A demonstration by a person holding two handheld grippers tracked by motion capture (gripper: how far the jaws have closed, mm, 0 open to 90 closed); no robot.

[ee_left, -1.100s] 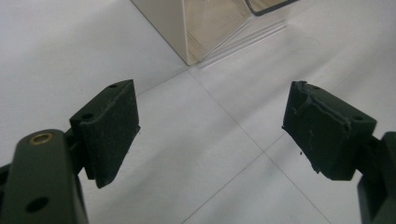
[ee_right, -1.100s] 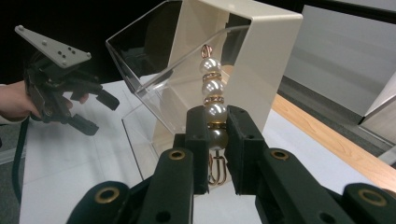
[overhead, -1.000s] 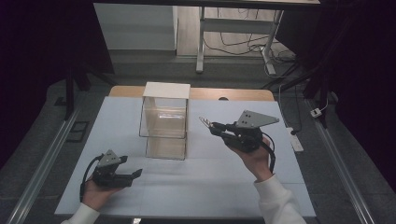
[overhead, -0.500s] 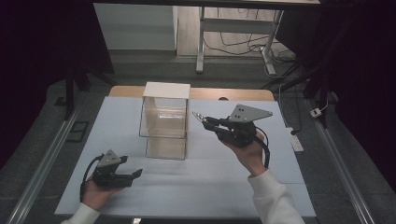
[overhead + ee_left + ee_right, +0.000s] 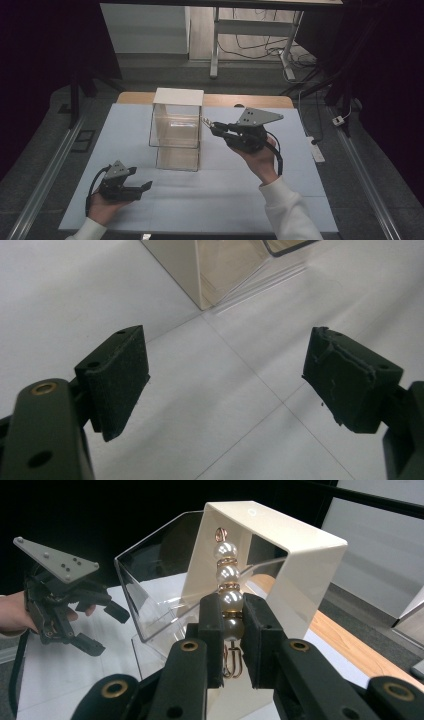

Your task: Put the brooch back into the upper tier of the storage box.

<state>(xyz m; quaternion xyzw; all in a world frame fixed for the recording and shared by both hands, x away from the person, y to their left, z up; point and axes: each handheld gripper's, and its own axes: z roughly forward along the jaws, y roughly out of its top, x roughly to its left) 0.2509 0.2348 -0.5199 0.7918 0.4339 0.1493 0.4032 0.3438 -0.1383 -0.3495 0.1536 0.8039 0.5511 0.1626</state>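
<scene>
Your right gripper (image 5: 207, 123) is pinching a short pearl string (image 5: 227, 600), its pads pressed on the lowest pearl so that the other pearls and a small gold ring are standing up past the jaw tips while a gold clasp is hanging below. You are holding it raised, just beside the upper right edge of the clear display box (image 5: 176, 135) with the white cover (image 5: 178, 96) bent over its top. In the right gripper view the pearls are lining up against the white cover's near face.

Your left gripper (image 5: 142, 187) is resting low on the pale blue mat (image 5: 240, 190), its jaws spread with nothing between them, well apart from the box and pointing toward its near corner.

You appear to be in the carrying step: bringing the jewellery to the box. The next move likely calls for finding where the string is meant to go, on the cover or inside the clear walls, then easing the free end there without knocking the light box, and parting the jaws only once the string is supported.
</scene>
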